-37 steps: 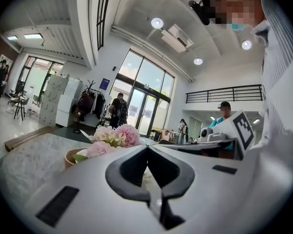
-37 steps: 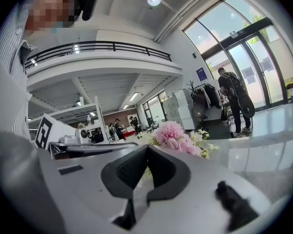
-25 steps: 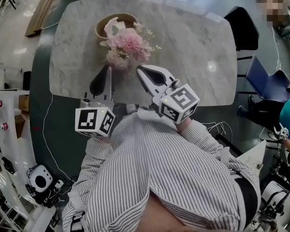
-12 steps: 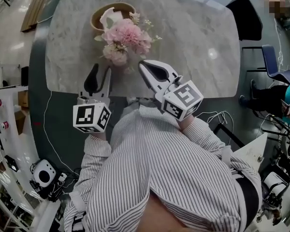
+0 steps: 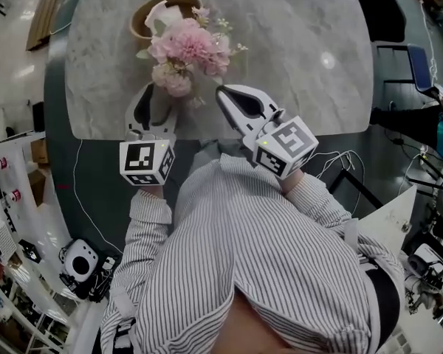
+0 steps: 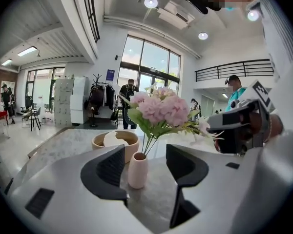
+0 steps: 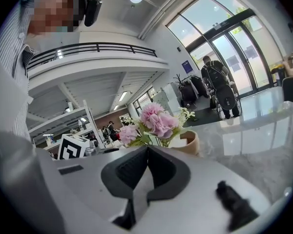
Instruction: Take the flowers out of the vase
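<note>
The left tool (image 6: 144, 162), shut a second ago, has just been opening and now gapes wide, the pink vase (image 6: 137, 170) untouched between its jaws near the desk's (image 5: 295, 65) front edge. The flowers (image 5: 183, 46) stand in the vase. The right tool (image 7: 146, 167) is closed and empty.

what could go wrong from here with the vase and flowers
The left gripper has just been opening its jaws, with the vase lined up between them, untouched. An off-centre jaw could tip it, top-heavy with flowers, towards the bowl behind.
The right gripper is shut. Pulling the flowers before the vase is clamped may lift it.
</note>
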`<state>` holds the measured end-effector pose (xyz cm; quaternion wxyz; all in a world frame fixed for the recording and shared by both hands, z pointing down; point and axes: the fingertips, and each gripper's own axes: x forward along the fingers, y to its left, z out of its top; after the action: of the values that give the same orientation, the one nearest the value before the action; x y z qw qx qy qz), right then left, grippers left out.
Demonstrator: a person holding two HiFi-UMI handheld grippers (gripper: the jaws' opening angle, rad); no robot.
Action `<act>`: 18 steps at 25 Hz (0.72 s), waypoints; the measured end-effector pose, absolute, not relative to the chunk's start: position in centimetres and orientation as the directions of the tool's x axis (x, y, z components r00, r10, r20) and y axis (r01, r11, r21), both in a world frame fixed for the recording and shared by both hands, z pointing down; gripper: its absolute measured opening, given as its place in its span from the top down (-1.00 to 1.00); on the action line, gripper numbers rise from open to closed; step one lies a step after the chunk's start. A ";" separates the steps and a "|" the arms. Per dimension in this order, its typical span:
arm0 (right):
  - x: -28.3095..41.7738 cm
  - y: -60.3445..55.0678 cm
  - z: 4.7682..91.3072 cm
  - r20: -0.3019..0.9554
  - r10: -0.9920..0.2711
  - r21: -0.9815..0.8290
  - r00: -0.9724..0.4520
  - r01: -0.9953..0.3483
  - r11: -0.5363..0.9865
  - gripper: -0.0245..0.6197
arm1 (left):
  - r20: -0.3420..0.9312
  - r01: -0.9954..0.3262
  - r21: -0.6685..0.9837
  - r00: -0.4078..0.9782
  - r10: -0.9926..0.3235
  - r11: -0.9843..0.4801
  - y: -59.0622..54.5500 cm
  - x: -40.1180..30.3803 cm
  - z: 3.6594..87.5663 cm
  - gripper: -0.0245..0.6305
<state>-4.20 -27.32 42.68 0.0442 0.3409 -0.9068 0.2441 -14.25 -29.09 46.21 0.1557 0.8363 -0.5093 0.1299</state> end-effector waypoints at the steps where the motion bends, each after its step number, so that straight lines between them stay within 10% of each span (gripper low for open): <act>1: -4.1 -27.3 42.8 0.249 -0.600 -0.416 -0.760 -0.643 0.643 0.88 | 0.382 -0.891 0.124 0.450 -0.807 -0.438 -29.2 -14.0 46.5 0.15; 18: -3.1 -28.0 45.3 0.309 -0.619 -0.448 -0.722 -0.684 0.575 0.88 | 0.391 -0.836 0.173 0.544 -0.742 -0.521 -32.1 -11.5 49.7 0.15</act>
<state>-3.08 -28.02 45.27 0.0592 0.3679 -0.8856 0.2773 -11.51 -32.06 49.66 0.1724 0.8616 -0.4579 0.1353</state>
